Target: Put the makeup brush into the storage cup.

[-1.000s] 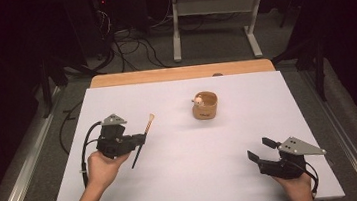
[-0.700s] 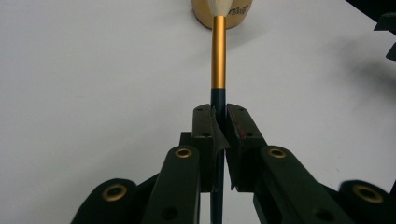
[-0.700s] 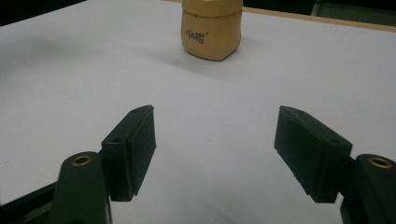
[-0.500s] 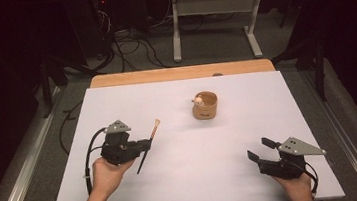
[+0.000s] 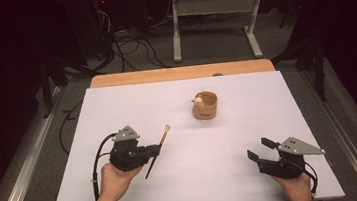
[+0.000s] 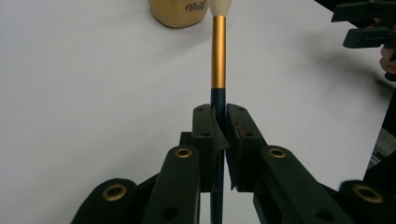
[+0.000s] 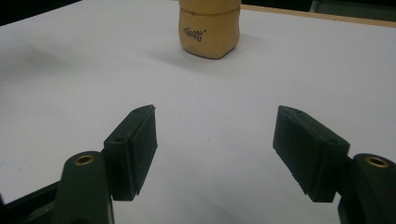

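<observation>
Both jaws differ: left gripper (image 5: pixel 154 150), clamped on the paintbrush (image 5: pixel 157 150), has drifted nearer the person; right gripper (image 5: pixel 261 150) stays open.

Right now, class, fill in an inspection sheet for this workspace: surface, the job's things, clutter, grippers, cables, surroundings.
Surface: white tabletop, wooden strip along its far edge.
Job's things: brush, dark handle, gold ferrule, pale bristles; tan cup standing upright beyond it, something small at its rim.
Clutter: nothing seen.
Grippers: left gripper shut on the brush handle; right gripper open, nothing between its jaws.
Cables: black cable trailing from the left gripper; loose cables on the floor behind.
Surroundings: dark room, grey floor, metal table legs beyond.
</observation>
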`<state>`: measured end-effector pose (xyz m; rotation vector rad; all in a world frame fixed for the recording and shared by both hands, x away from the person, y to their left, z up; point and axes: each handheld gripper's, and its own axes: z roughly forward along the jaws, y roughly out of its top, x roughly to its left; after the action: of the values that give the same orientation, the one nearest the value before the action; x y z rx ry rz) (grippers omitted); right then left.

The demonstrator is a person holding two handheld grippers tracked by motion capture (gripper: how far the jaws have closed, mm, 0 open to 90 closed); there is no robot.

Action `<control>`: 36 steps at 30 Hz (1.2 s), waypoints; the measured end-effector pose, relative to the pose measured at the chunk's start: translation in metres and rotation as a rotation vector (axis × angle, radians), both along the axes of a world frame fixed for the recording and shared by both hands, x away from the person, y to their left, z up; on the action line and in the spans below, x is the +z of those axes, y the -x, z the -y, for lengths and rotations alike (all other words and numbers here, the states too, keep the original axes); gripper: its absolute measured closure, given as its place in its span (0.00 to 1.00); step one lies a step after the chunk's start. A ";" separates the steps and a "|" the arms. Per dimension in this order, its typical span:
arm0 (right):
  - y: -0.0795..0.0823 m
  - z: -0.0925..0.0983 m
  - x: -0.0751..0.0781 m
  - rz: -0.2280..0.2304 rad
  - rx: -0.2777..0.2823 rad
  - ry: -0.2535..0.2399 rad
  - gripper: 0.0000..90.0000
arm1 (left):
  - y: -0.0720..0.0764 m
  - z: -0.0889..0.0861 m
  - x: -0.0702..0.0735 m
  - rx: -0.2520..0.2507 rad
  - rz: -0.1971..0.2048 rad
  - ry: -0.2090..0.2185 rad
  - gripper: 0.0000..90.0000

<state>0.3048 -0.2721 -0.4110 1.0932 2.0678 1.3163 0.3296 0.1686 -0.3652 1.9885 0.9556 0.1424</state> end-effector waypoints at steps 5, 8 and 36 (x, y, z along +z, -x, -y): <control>0.001 0.000 0.001 0.021 -0.007 -0.010 0.35 | 0.004 0.005 -0.001 -0.020 0.015 0.006 0.92; 0.001 0.000 0.001 0.023 -0.001 -0.022 0.35 | 0.005 0.008 -0.003 -0.032 0.024 0.007 0.92; 0.002 -0.029 0.014 -0.016 0.137 0.001 0.44 | 0.008 0.040 -0.004 -0.117 0.095 0.005 0.92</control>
<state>0.3029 -0.2436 -0.3972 0.9791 2.1891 1.3743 0.3221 0.1281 -0.3689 2.0087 0.7767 0.1676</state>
